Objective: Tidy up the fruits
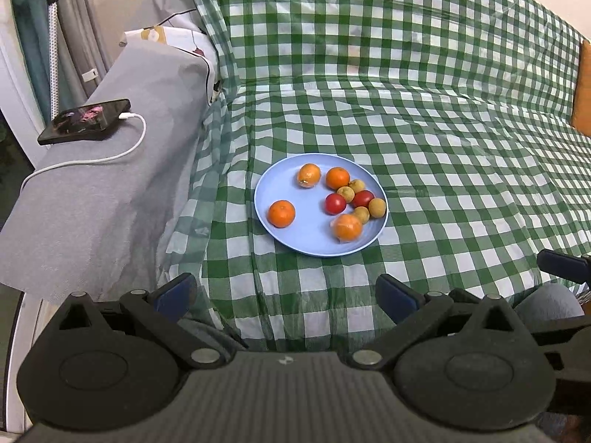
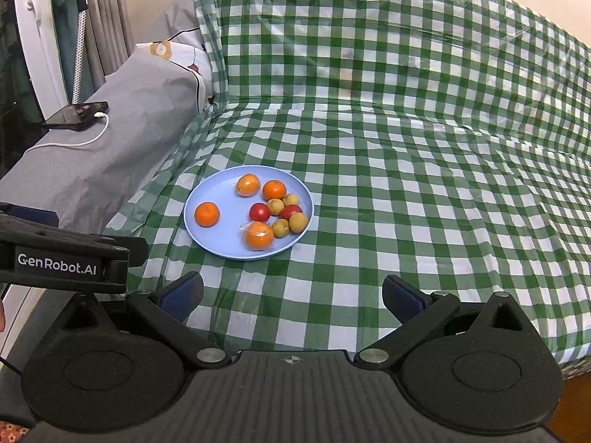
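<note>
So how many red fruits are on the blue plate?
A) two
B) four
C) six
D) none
A: the blue plate holds just two red fruits, one near its middle and another tucked among the small yellow-brown fruits; the rest are orange ones.

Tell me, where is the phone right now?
The phone lies on the grey sofa armrest at the left of both views, a white cable plugged into it, left of the blue plate of fruit.
</note>
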Motion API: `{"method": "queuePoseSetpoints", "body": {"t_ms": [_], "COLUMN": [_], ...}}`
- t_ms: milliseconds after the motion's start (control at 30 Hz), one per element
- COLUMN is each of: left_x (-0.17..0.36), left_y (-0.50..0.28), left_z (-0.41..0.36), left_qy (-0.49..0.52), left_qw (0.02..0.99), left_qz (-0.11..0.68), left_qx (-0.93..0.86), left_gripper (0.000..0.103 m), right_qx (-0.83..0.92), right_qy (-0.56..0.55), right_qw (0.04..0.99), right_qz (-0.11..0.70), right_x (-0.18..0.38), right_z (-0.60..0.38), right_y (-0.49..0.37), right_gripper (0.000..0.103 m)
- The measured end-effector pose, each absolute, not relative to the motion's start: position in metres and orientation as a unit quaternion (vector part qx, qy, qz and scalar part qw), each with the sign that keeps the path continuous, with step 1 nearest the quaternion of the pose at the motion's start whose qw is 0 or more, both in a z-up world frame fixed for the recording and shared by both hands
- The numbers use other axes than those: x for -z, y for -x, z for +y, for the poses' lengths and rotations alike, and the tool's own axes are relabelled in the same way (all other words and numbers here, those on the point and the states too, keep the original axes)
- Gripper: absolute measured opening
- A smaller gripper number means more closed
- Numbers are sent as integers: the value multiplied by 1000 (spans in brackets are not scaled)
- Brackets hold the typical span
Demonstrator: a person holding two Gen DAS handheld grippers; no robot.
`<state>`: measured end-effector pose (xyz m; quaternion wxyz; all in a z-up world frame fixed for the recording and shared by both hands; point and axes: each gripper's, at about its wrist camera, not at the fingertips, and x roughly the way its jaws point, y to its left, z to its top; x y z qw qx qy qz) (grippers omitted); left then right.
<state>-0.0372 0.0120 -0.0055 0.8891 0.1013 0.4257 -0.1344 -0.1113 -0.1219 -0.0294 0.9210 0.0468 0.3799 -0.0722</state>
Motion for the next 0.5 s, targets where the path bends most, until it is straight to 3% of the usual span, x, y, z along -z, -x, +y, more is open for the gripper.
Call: {"method": "queuePoseSetpoints", "body": {"t_ms": [500], "left_x": [7], "left_y": [36], "left_z": [19], "left_qy": [-98], "left_qw": [888], "left_qz": [431], "left_qx": [124], "left_gripper": [103], "right_qx": [75], "right_qy": [-45], "right_qw": [923], "right_qz": [374], "right_x": [26], "right_z": [-120], "right_y": [116], "right_gripper": [102]}}
